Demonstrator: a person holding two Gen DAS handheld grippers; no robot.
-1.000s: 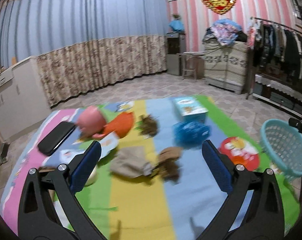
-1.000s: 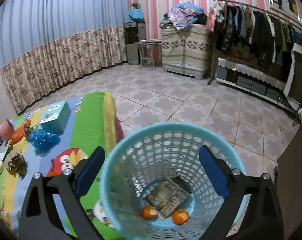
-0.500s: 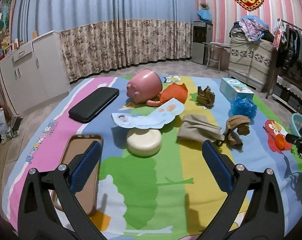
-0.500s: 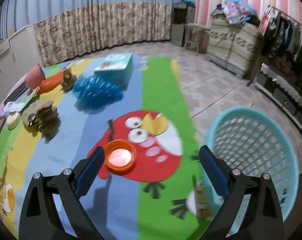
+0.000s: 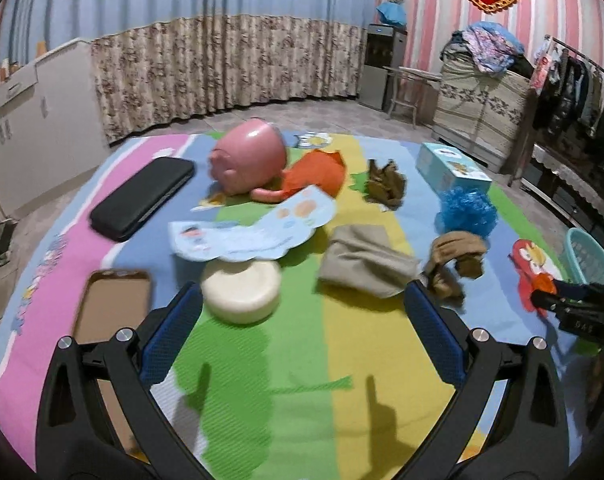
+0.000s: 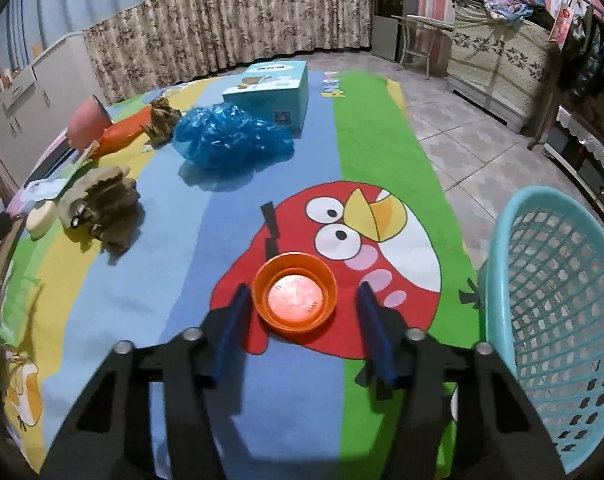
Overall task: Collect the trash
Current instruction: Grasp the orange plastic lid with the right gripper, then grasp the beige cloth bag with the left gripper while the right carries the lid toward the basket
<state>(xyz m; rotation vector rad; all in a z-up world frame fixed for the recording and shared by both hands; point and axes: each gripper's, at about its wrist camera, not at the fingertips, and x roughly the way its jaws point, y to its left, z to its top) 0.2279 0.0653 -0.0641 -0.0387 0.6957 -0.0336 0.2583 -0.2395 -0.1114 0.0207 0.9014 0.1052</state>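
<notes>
A small orange cup (image 6: 295,293) stands upright on the red bird print of the table mat. My right gripper (image 6: 302,292) is open, with one finger on each side of the cup and a gap on both sides. The teal trash basket (image 6: 557,320) stands at the table's right edge. My left gripper (image 5: 302,304) is open and empty above the mat, near a cream round lid (image 5: 242,290) and a beige crumpled paper (image 5: 365,266). A brown paper wad (image 5: 455,256) and a blue crumpled plastic bag (image 6: 230,138) lie further off.
A pink mug (image 5: 248,160) on its side, an orange wrapper (image 5: 315,172), a printed paper sheet (image 5: 254,226), a black case (image 5: 144,196), a brown phone case (image 5: 110,312) and a light blue tissue box (image 6: 270,88) lie on the mat. The tiled floor lies to the right.
My right gripper swung from above the basket to the table, came down around the orange cup and narrowed its opening. My left gripper pulled back toward the near left of the mat.
</notes>
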